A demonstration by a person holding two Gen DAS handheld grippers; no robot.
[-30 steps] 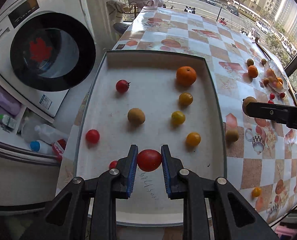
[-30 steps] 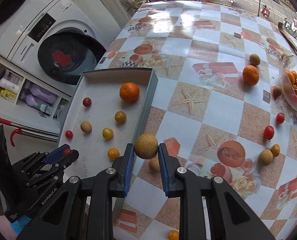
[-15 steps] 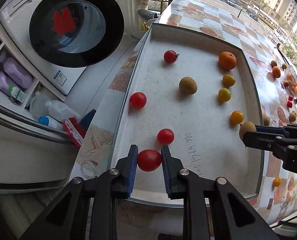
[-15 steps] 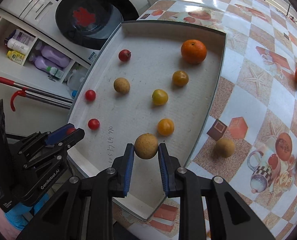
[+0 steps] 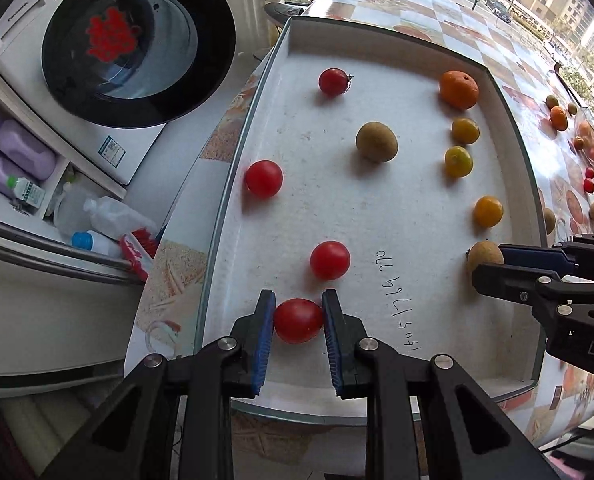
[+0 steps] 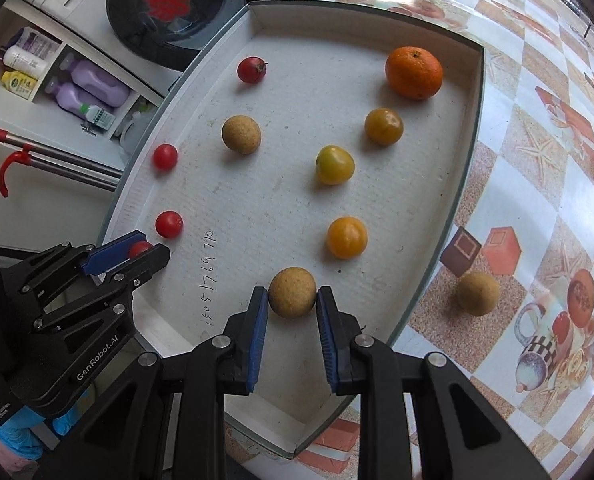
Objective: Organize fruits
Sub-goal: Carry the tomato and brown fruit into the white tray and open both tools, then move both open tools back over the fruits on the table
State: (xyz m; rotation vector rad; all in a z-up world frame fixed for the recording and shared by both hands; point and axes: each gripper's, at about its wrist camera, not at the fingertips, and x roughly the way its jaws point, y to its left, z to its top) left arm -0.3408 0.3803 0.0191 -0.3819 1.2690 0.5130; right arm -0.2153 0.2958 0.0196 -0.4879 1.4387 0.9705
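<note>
My left gripper (image 5: 299, 330) is shut on a red cherry tomato (image 5: 298, 320), low over the near left part of the white tray (image 5: 377, 48). Three more red tomatoes (image 5: 330, 260) lie in a column along the tray's left side. My right gripper (image 6: 292, 312) is shut on a tan round fruit (image 6: 292, 291) over the tray's near right part, just below an orange tomato (image 6: 347, 237). Another tan fruit (image 6: 241, 134) sits mid-tray. A mandarin (image 6: 414, 73) and yellow-orange tomatoes (image 6: 335, 164) line the right side.
A washing machine (image 5: 137, 40) and a shelf of bottles (image 5: 21, 160) stand left of the table. On the patterned tablecloth (image 6: 537, 160) lie a loose tan fruit (image 6: 478, 294) and more fruits (image 5: 559, 118) far right. A blue-gloved hand (image 6: 17, 436) holds the left gripper.
Both grippers have come lower and nearer over the tray's near end with their fruits. The right one crossed from the tablecloth over the tray's right rim.
</note>
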